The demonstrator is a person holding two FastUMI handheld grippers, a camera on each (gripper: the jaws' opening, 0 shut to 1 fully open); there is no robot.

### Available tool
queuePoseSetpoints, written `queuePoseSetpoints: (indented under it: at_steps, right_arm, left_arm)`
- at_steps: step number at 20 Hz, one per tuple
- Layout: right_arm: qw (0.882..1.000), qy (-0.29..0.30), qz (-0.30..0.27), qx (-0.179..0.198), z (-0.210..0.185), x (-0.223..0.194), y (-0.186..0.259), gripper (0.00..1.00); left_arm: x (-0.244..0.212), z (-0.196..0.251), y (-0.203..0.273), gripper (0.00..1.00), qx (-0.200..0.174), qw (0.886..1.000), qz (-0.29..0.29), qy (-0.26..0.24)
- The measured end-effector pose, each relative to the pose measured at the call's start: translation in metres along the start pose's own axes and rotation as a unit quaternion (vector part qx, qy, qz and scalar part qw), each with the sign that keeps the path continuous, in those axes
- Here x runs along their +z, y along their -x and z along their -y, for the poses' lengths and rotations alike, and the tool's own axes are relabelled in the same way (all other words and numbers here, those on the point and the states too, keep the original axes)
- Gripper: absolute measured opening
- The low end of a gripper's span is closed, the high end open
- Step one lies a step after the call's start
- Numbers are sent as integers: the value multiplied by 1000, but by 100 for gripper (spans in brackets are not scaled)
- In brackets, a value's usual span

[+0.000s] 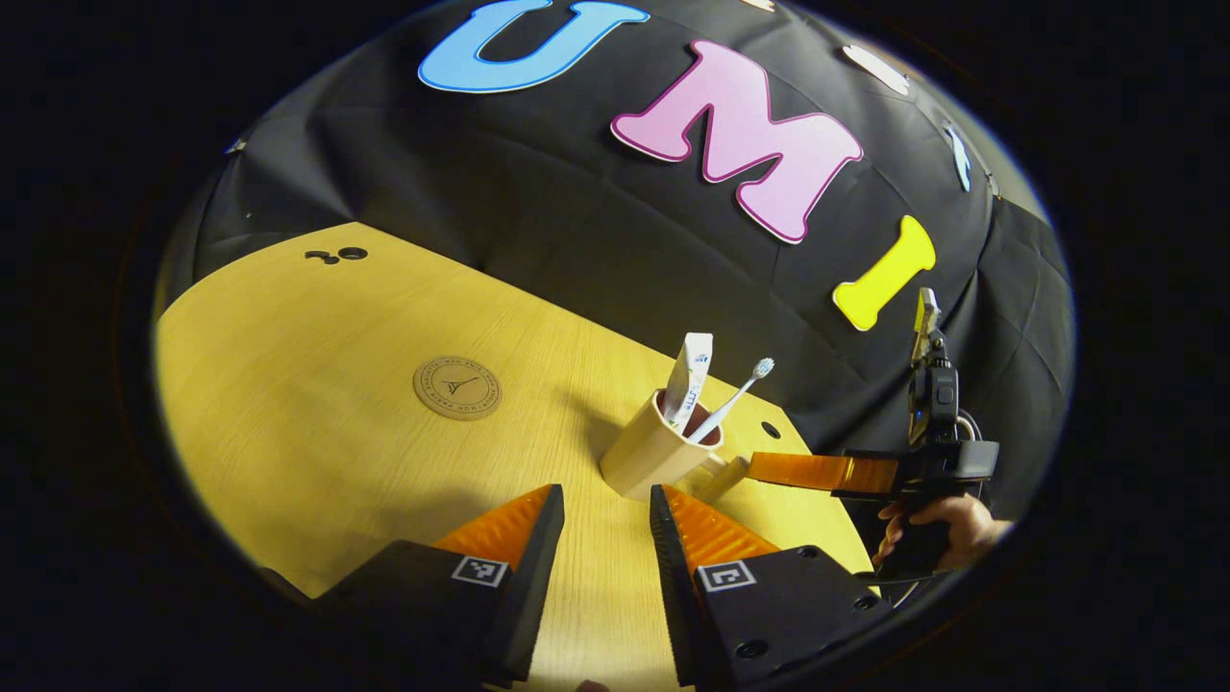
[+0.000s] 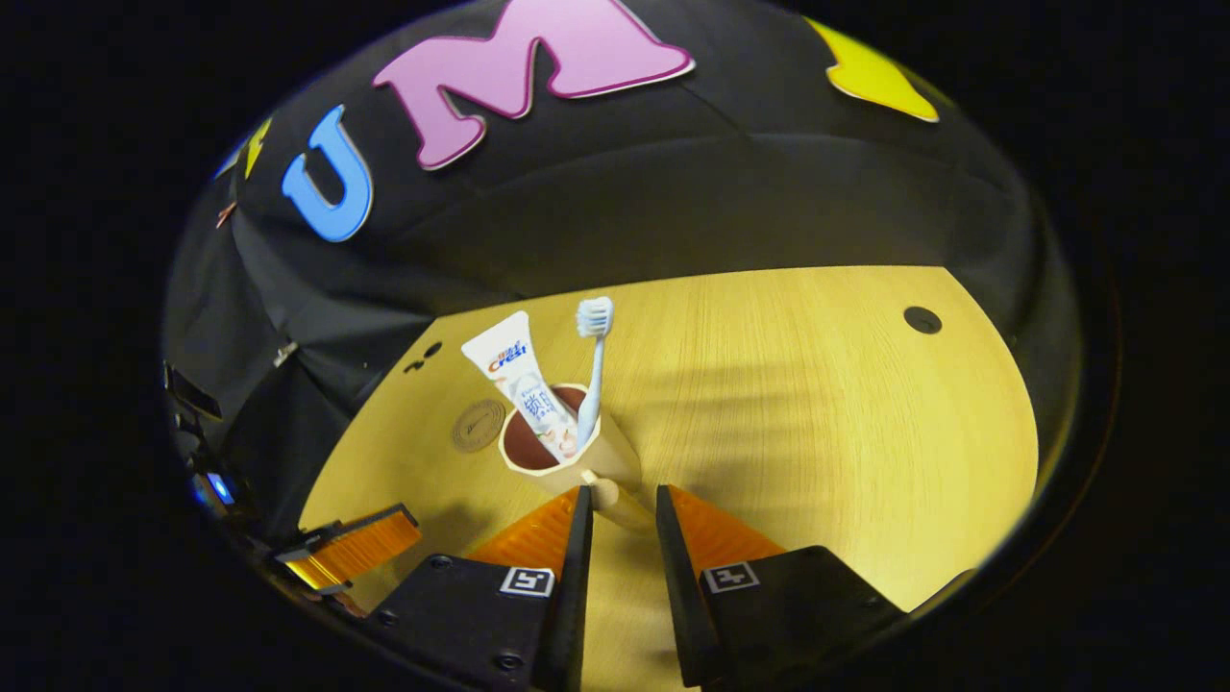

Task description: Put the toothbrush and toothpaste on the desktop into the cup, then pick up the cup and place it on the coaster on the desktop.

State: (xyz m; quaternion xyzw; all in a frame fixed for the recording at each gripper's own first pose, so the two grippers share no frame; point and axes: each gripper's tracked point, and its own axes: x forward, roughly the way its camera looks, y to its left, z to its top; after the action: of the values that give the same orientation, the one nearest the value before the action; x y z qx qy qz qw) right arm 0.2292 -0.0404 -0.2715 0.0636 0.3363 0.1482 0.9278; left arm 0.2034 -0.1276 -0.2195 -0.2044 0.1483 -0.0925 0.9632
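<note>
A beige cup (image 1: 646, 459) stands on the wooden desktop (image 1: 317, 404), holding a white toothpaste tube (image 1: 692, 377) and a white toothbrush (image 1: 738, 394) with its bristles up. In the right gripper view the cup (image 2: 615, 452) is just ahead, and my right gripper (image 2: 621, 498) is shut on its stubby handle (image 2: 615, 502). The toothpaste (image 2: 524, 384) and toothbrush (image 2: 593, 370) lean out of it. My left gripper (image 1: 607, 500) is open, a short way in front of the cup, with nothing between its fingers. The round brown coaster (image 1: 457, 387) lies to the cup's left, also visible as the coaster (image 2: 479, 426) behind the cup.
A hand (image 1: 947, 527) holds the right gripper's body at the desktop's right edge. Small cable holes (image 1: 351, 254) sit near the far left corner, and another hole (image 2: 922, 319) near the far right. The left gripper's finger (image 2: 356, 548) shows at the lower left.
</note>
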Motion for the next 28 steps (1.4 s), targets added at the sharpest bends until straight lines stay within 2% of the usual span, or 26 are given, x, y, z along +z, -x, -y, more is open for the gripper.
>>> queuePoseSetpoints:
  at_steps: [1, 4, 5, 6, 7, 8, 9, 10, 11, 12, 20, 24, 25, 28]
  right_arm:
    - [999, 35, -11, 2, 2, 1, 1, 42]
    - [991, 132, -35, 6, -3, 3, -3, 43]
    - [987, 153, -52, 8, -6, -3, -7, 34]
    - [984, 166, -71, 7, -7, -9, -11, 46]
    - [981, 174, -85, 7, -6, -13, -16, 47]
    - [979, 181, -95, 4, -4, -16, -19, 41]
    - [977, 188, -105, 2, -3, -18, -23, 48]
    - [974, 193, -115, 3, -2, -18, -26, 48]
    - [972, 197, -126, 4, -3, -19, -29, 41]
    - [970, 199, -138, 8, -3, -21, -32, 48]
    - [948, 234, -217, 4, 3, -26, -58, 48]
    - [933, 268, -240, -6, 7, -30, -68, 49]
    - [930, 271, -247, -5, 5, -34, -69, 53]
    - [924, 278, -264, -5, 1, -44, -77, 50]
  left_arm:
    - [-2, -2, 1, 57, 2, 1000, 0, -2]
    - [-3, -6, 4, 58, 5, 1000, -1, -3]
    - [-5, -7, 5, 58, 7, 1000, -2, -3]
    - [-5, -8, 6, 57, 8, 1000, -3, -2]
    - [-7, -9, 7, 57, 9, 1000, -4, -2]
    - [-7, -10, 9, 58, 10, 1000, -3, -2]
    - [-7, -10, 9, 58, 10, 1000, -3, -4]
    - [-8, -10, 11, 58, 11, 1000, -3, -6]
    - [-9, -12, 12, 57, 12, 1000, -4, -8]
    - [-10, -13, 13, 57, 12, 1000, -5, -9]
    - [-15, -20, 14, 58, 22, 1000, -9, -2]
    - [-15, -22, 14, 58, 23, 1000, -10, -3]
    - [-14, -23, 13, 58, 24, 1000, -10, -2]
    - [-14, -28, 16, 57, 27, 1000, -11, 1]
